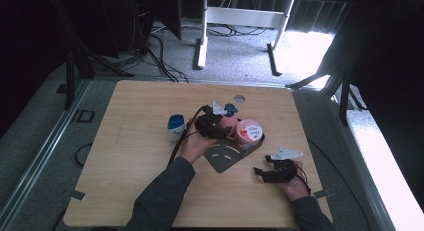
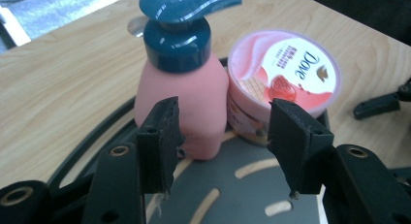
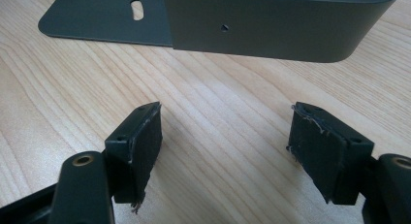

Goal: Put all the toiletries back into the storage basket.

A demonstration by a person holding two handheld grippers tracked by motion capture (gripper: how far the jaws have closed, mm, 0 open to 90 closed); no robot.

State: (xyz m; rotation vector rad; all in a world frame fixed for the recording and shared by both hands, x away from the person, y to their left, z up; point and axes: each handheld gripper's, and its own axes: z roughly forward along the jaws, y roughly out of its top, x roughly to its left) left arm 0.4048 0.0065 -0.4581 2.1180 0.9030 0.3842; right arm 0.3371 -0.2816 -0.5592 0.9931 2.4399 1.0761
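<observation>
Nearest the person, the right gripper (image 1: 261, 172) rests low over the bare table (image 1: 130, 156), its jaws spread with nothing between them; its own view looks across wood grain to the dark wall of the rack (image 3: 271, 30) ahead. It looks parked, waiting. Farther in, the left gripper (image 1: 216, 127) is over the rack's (image 1: 220, 158) slotted base plate, pointing at the pink pump bottle (image 2: 181, 103). The bottle stands upright on the rack, with the Dove tub (image 2: 283, 73) touching it on one side. In the left gripper view the jaws are released: one pad sits in front of the bottle's lower body and the other in front of the tub's wall, with daylight between them and no pad pressing on anything. I would say the bottle and tub are already set in the rack and the left claw is either just letting go or lining up on the bottle; I cannot tell which. If a grasp on the bottle is meant, the jaws must shift so that both pads straddle it without catching the tub. Beyond the left hand, a small blue-lidded jar (image 1: 176, 126) stands on the table outside the rack, probably next to be dealt with.
</observation>
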